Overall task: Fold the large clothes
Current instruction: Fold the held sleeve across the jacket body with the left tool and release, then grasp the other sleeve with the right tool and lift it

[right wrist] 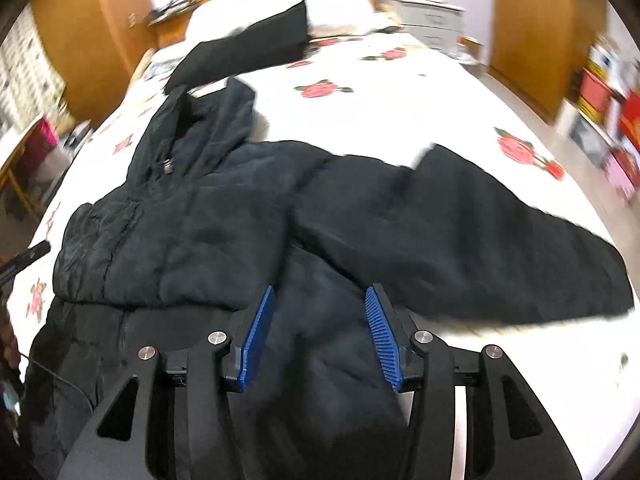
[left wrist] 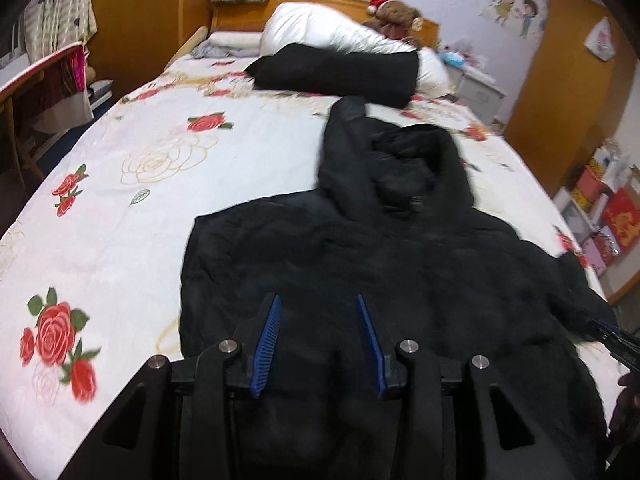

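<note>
Rose-printed bed filling the room, black hooded jacket lying spread on it, no readable label showing, left gripper and right gripper hovering above, jaws parted, grasping nothing

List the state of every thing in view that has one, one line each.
Black hooded jacket: lying on the bed, one sleeve folded across the body, the other spread outward.
Hood: lying flat, toward the headboard.
Second black garment: folded, near the pillows.
Left gripper: open, nothing gripped.
Right gripper: open, nothing gripped.
</note>
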Demonstrator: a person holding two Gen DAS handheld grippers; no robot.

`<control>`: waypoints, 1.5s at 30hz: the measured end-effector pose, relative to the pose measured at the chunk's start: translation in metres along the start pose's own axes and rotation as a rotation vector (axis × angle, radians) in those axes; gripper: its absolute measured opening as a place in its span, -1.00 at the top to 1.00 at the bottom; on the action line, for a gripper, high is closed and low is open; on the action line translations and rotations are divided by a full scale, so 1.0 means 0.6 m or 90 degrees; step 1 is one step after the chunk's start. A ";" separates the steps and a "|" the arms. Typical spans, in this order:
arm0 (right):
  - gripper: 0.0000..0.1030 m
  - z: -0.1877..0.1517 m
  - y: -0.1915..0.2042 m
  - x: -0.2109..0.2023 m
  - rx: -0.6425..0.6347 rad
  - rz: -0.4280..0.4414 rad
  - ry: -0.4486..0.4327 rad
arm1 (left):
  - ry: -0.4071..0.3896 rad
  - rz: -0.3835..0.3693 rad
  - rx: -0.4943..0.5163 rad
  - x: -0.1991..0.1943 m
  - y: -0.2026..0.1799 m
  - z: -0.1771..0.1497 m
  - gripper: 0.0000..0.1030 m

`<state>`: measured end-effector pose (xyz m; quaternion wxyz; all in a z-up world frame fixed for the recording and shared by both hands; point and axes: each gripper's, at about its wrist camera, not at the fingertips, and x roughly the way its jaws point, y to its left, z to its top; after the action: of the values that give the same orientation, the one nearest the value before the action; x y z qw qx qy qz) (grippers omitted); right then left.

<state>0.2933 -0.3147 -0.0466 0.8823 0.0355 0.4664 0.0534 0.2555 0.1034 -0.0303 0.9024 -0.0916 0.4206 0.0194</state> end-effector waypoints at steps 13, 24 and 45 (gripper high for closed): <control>-0.14 -0.100 -0.228 -0.082 0.164 -0.074 0.001 | -0.001 -0.022 0.038 -0.089 -0.115 -0.079 0.09; -0.15 -0.099 -0.400 -0.020 0.346 -0.072 0.020 | 0.014 0.000 0.060 -0.043 -0.141 -0.083 0.09; 0.84 -0.004 -0.434 -0.052 0.400 -0.062 -0.091 | 0.036 0.026 0.042 -0.007 -0.119 -0.086 0.09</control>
<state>0.2900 -0.5768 -0.0516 0.8602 0.2874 0.3978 -0.1383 0.2216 0.0238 -0.0490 0.8922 -0.0538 0.4479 0.0213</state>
